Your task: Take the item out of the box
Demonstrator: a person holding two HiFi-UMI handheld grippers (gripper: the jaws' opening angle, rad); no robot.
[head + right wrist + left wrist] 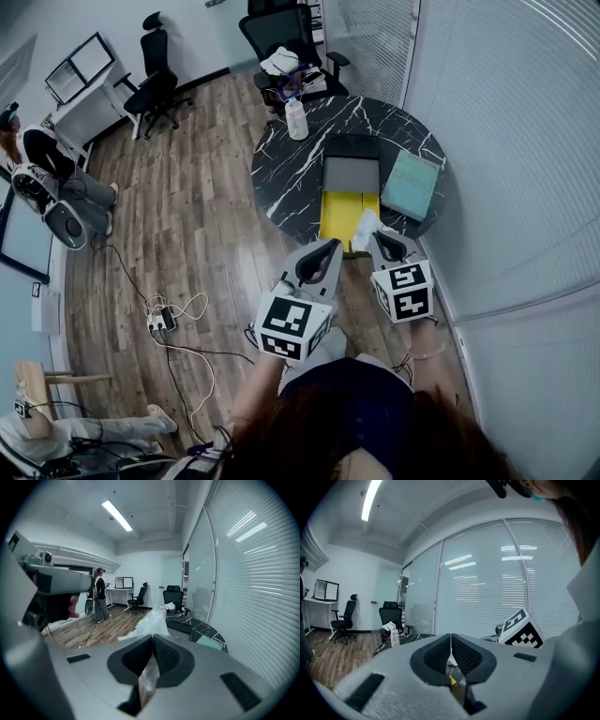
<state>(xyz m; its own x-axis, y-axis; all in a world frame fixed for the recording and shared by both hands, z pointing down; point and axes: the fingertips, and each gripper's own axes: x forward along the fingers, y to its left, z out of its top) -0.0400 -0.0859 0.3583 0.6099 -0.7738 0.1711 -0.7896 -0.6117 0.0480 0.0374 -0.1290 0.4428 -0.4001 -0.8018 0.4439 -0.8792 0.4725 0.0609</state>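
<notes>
Right gripper has its jaws pressed onto a clear plastic bag. The right gripper view confirms it: film is caught in the slit and the crumpled bulk sticks out past the tips toward 12 o'clock. Left gripper has its jaws pressed together with nothing between them; the left gripper view shows only a hairline seam. The open box, yellow inside, lies on the round black marble table, at 12 o'clock from both grippers, with its long axis running 6 to 12 and its near end at the table edge. The bag sits at the box's near right corner, at about 11 o'clock from the right gripper's tips, long axis roughly 5 to 11. Cannot tell if its lower end is clear of the box wall or hanging inside. Judgement: extraction is mid-way. The right gripper is the working one and already has the item, so the next move is likely a pull up and back toward 6. The left gripper is just beside the box's near left edge and nearer to it, so it is the one to steady the box if it drags. Risk: thin film slipping from the pinch. A teal pad sits at 1 o'clock from the box and a bottle at 11, both well clear.
</notes>
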